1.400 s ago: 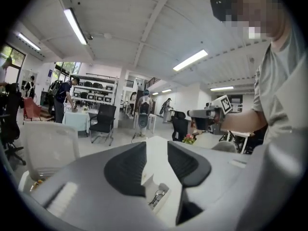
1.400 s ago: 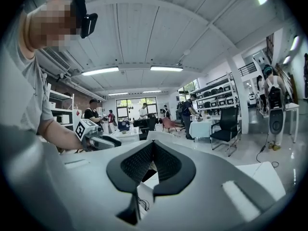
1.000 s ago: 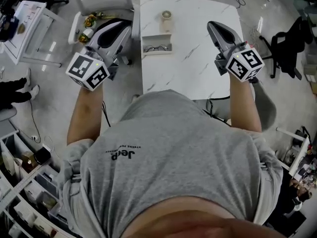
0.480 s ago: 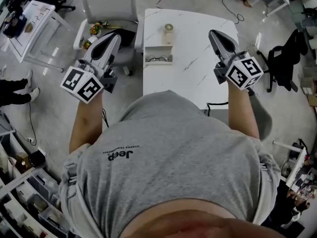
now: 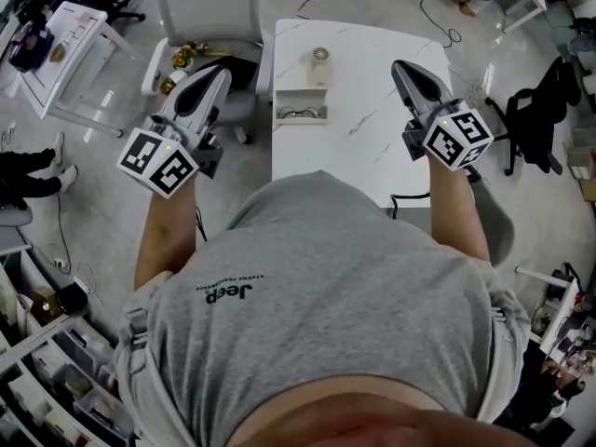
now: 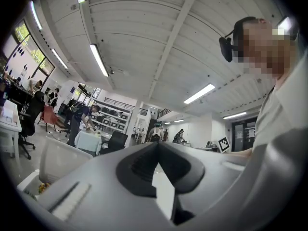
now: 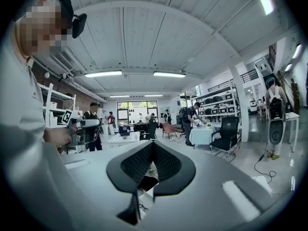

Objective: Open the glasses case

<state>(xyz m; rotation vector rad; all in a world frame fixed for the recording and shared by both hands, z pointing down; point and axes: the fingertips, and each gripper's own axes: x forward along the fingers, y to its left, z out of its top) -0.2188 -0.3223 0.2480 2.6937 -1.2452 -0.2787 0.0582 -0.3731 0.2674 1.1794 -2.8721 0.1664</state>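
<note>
With my left gripper (image 5: 218,72) and right gripper (image 5: 399,67) both closed on nothing, either side of the table (image 5: 372,133), I'd part the jaws before reaching for the one case (image 5: 300,95) by its left edge, which seems open, one pair of glasses (image 5: 298,114) inside.

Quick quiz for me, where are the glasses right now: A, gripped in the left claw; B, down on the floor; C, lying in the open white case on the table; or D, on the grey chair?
C: the head view shows the glasses lying inside the open white case, which sits on the marble table.
</note>
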